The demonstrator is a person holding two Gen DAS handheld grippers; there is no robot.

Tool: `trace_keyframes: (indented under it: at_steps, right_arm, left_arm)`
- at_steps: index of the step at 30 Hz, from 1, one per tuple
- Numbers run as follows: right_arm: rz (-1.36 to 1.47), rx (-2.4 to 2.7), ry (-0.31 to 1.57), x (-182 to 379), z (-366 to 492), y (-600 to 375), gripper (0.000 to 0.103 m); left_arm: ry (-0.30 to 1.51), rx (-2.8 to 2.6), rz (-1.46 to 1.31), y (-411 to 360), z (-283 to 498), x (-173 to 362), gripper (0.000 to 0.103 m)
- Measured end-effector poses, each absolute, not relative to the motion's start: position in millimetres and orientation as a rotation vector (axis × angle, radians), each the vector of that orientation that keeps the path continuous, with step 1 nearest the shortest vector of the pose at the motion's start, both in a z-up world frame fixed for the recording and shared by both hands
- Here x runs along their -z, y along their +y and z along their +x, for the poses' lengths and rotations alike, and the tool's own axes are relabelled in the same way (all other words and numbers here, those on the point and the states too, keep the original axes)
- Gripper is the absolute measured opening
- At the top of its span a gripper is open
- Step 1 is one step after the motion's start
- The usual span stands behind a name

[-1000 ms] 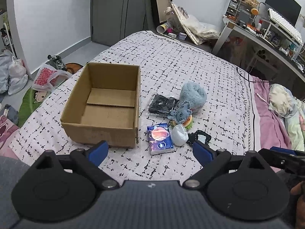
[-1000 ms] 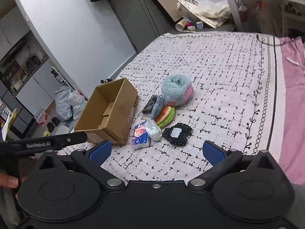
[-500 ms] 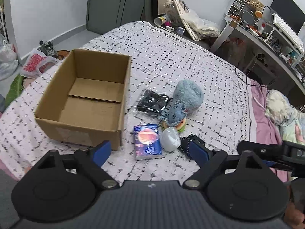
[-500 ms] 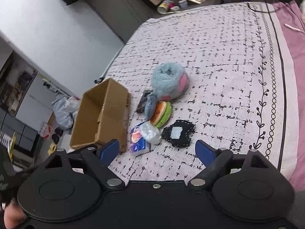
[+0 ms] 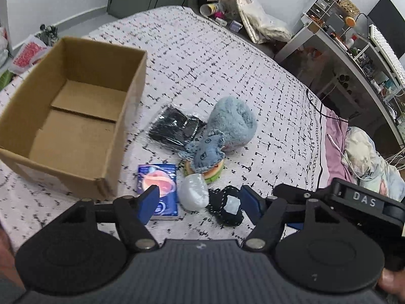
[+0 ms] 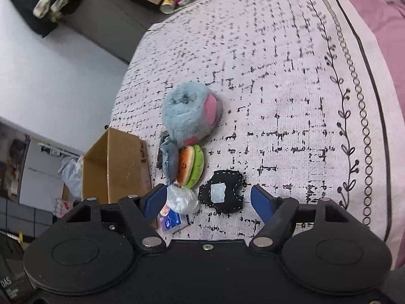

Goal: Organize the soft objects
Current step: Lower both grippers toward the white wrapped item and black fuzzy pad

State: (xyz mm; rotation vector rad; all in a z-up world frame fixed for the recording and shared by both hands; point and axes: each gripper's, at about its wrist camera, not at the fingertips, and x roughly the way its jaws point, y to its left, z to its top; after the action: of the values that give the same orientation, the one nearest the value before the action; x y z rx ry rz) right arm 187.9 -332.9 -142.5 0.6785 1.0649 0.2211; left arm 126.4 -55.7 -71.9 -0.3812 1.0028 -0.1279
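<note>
Left gripper (image 5: 198,201): its jaws stand apart with nothing held; they have just been closing. Between the blue pads are seen the white pouch and the black patch, but the pads touch neither.
Right gripper (image 6: 208,201): jaws also apart and empty, and also just been closing. The black patch lies in the gap; the pads do not press on it.
Black patch (image 6: 222,193): flat on the bed cover, dark with pale stitching and a small white label in the middle; it is the closest thing to both grippers.
White pouch (image 5: 192,193): crumpled and translucent, just beside the black patch and touching the tissue pack.
Tissue pack (image 5: 157,190): blue with a pink picture, flat on the cover, near the closest corner of the box.
Burger toy (image 6: 191,166): orange and green, standing on its edge, leaning on the denim piece.
Denim piece (image 5: 206,152): blue with frayed edges, lying over the burger toy and against the plush.
Blue plush (image 6: 188,112): round and furry with a pink patch, behind the burger toy, toward the middle of the bed.
Black packet (image 5: 173,128): dark item in a clear wrap, between the plush and the box.
Cardboard box (image 5: 121,136): open, nothing inside, at the left edge of the bed.
Bed cover (image 6: 291,88): white with black dashes; it carries all these things.
</note>
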Motion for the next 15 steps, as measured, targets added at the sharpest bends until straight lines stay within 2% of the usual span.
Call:
trace_keyframes:
  at_steps: [9, 15]
  right_arm:
    - [0.753, -0.187, 1.097, 165.0, 205.4, -336.4, 0.072]
    - [0.814, -0.177, 1.118, 178.0, 213.0, -344.2, 0.072]
  left_arm:
    - [1.066, 0.109, -0.399, -69.4, 146.7, 100.5, 0.069]
    - [1.098, 0.1, -0.39, -79.6, 157.0, 113.8, 0.065]
